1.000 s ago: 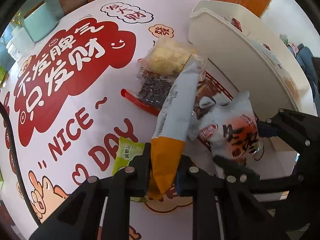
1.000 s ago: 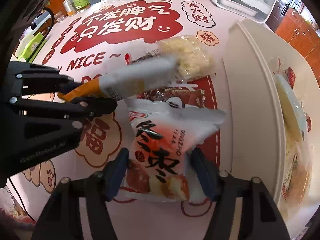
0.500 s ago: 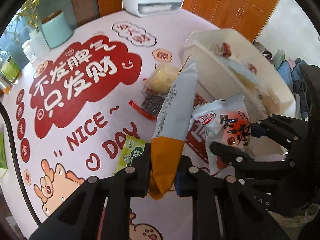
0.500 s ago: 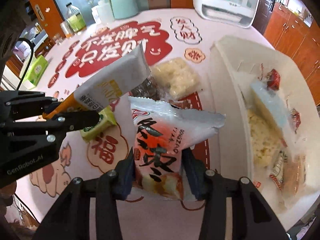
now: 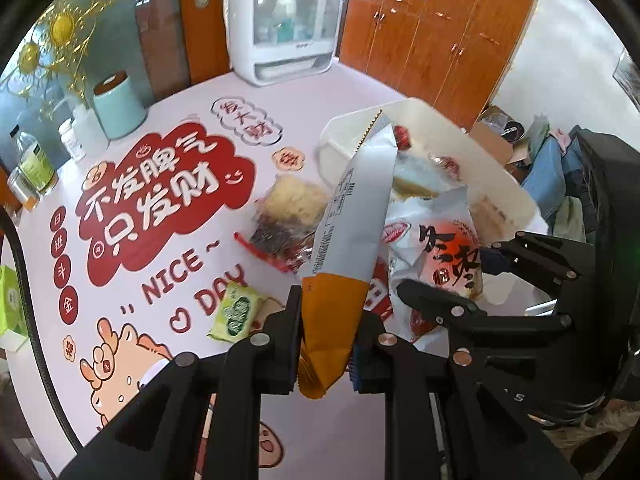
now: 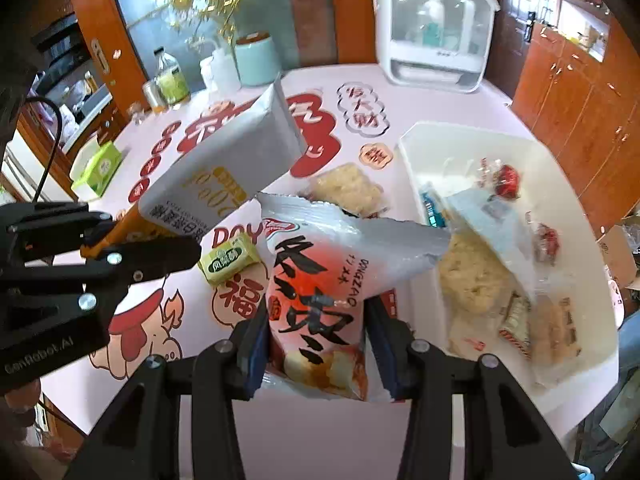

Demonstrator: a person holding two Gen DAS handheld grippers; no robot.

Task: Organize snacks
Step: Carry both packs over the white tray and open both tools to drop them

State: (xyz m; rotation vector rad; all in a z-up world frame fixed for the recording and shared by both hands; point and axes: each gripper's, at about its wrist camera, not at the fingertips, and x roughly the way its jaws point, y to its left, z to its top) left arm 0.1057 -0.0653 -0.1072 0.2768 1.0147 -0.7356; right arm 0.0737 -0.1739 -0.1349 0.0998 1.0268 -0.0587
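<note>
My left gripper (image 5: 326,340) is shut on a long white and orange snack packet (image 5: 352,232), held well above the table; it also shows in the right wrist view (image 6: 224,172). My right gripper (image 6: 316,344) is shut on a white and red jujube snack bag (image 6: 320,280), also lifted, seen from the left wrist too (image 5: 440,256). A white bin (image 6: 412,148) at the right holds several snacks. On the table lie a small green packet (image 6: 230,258), a pale yellow crisp pack (image 6: 348,190) and a dark snack pack (image 5: 276,236).
A white countertop appliance (image 5: 284,24) stands at the table's far edge. A mint canister (image 5: 118,106), bottles (image 5: 36,160) and a green tissue box (image 6: 98,168) stand at the far left. Wooden cabinets (image 5: 440,32) are behind.
Both grippers have risen with their packets, so the table and bin look farther below. The bin's inside has come into view.
</note>
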